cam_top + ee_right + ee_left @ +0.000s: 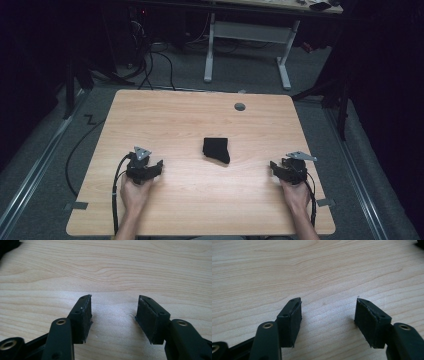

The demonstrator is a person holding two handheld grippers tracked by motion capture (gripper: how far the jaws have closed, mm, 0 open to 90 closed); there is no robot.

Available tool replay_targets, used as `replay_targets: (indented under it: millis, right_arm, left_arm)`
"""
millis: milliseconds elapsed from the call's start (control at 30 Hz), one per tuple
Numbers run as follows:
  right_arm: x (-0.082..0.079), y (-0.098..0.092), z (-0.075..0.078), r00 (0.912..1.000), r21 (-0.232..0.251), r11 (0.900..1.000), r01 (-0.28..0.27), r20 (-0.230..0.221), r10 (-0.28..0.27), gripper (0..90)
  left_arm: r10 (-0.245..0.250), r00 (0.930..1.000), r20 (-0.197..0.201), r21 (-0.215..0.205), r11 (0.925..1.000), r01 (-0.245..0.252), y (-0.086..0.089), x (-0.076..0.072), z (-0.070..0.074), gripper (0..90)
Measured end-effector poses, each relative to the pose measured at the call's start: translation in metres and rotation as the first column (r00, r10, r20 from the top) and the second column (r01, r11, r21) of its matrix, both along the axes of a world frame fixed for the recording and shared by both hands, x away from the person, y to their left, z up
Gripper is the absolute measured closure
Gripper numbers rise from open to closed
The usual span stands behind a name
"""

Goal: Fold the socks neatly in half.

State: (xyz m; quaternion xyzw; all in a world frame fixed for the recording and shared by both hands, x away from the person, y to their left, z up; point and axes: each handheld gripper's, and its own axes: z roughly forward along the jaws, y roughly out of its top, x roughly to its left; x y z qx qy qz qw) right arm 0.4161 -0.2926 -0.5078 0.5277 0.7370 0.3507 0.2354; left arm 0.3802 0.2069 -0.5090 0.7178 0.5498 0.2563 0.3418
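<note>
My left claw [159, 165] and right claw [274, 165] rest on the counter [175, 115], both jaws spread wide and empty, with the folded black cloth [216, 149] lying between them, slightly ahead.

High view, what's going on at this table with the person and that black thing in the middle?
A person sits at a light wooden table, holding a hand-held gripper in each hand. The left hand-held gripper and the right hand-held gripper rest low near the table's near edge, jaws open with nothing between them, only bare wood. A small folded black cloth item lies untouched at the table's centre, between the two and farther from the person, apart from both.
</note>
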Motion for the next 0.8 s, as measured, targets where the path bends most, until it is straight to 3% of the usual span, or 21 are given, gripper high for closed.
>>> replay_targets:
  millis: [100,200,800]
  right_arm:
    - [-0.0006,-0.0002,-0.0001,1.0,-0.009,1.0,0.0,0.002,0.0,45.0]
    - [-0.0018,0.0045,-0.0004,0.9999,-0.052,0.999,0.0,0.01,0.001,41.9]
    - [-0.0032,0.0044,-0.0008,0.9994,-0.04,0.999,-0.034,0.0,0.034,36.6]
  left_arm:
    - [-0.008,1.0,-0.001,0.012,0.9999,0.008,-0.0016,0.0,-0.0002,35.6]
    - [-0.023,0.9997,-0.006,0.019,0.9996,0.023,-0.0036,-0.0006,-0.0004,33.1]
    - [-0.031,0.9995,-0.007,0.02,0.9993,0.031,-0.0042,0.0004,-0.0004,31.5]
